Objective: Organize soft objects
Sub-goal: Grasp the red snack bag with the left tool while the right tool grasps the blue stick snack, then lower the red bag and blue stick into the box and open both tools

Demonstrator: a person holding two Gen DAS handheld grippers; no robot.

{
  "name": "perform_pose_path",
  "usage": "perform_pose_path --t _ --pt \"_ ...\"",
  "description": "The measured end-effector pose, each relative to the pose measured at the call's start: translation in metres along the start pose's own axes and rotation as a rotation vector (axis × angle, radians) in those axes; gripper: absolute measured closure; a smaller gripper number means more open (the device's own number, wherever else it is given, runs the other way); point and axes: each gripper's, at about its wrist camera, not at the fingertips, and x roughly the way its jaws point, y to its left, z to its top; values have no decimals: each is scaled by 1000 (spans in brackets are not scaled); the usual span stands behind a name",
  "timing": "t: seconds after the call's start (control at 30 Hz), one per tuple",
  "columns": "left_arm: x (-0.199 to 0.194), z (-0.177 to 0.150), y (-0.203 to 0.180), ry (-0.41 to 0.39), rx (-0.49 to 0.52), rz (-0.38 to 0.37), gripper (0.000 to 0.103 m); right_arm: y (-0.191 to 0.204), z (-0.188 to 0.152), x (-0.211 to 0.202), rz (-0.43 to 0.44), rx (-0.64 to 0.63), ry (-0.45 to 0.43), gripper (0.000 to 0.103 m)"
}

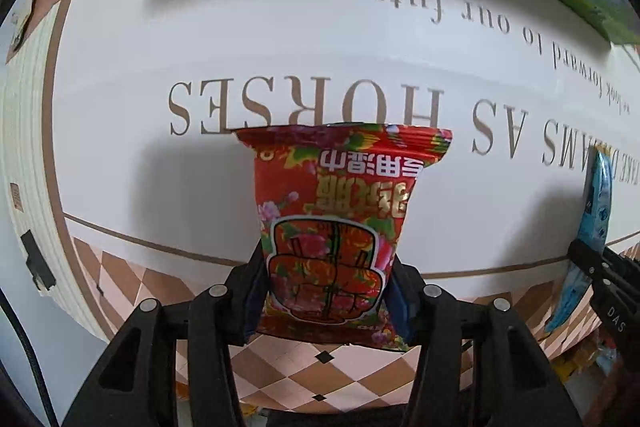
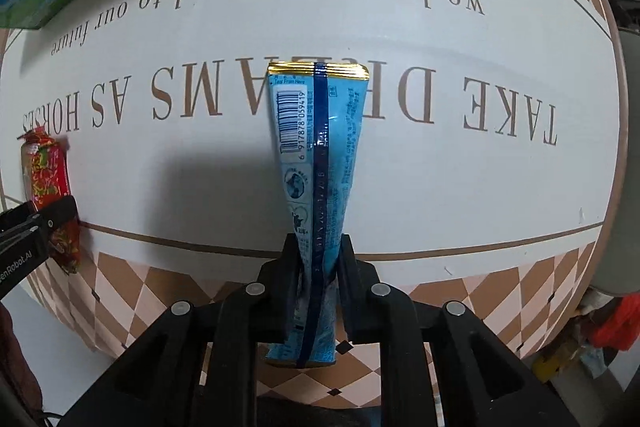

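Left gripper [image 1: 326, 291] jaws clamp red wet-wipe pack [image 1: 336, 227], right gripper [image 2: 320, 267] jaws pinch blue pack [image 2: 316, 155], both above worktop [image 1: 360, 47]. Risk: blue film slips from narrow pinch.

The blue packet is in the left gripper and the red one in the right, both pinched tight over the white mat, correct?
Swapped. The left wrist view shows the left gripper pinching the red packet; the right gripper pinches the blue packet. Both are over the white mat.
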Motion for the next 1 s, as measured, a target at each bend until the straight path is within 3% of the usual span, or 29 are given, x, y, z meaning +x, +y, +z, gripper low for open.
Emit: perform_pose_path --t 0.17,0.2,0.23,0.3,0.37,0.53,0.67,0.73,0.77,1.0 --pt "-1 -10 12 -12 -35 -14 60 -7 5 -1 9 42 -24 72" --pt "1 -20 25 -17 -32 -14 60 -7 5 -2 6 39 -25 74" --pt "-7 -22 22 -23 -29 -33 61 -6 5 -3 2 26 -27 86" --pt "-52 -26 37 -63 -12 -83 61 2 6 -18 -15 -2 -36 88" --pt "-98 -24 31 -145 18 -112 61 4 2 -42 25 -31 -62 88" --pt "-205 25 24 -309 79 -187 60 0 12 -151 103 -99 -249 88" --pt "-239 96 18 -383 76 -107 60 5 65 -216 81 -130 -369 88" --pt "-236 127 13 -370 67 -80 60 6 104 -236 22 -132 -415 88" --pt "-230 151 15 -344 58 -74 60 11 139 -241 2 -132 -419 88" --pt "-192 228 20 -230 35 -5 60 8 253 -215 -61 -110 -349 88"
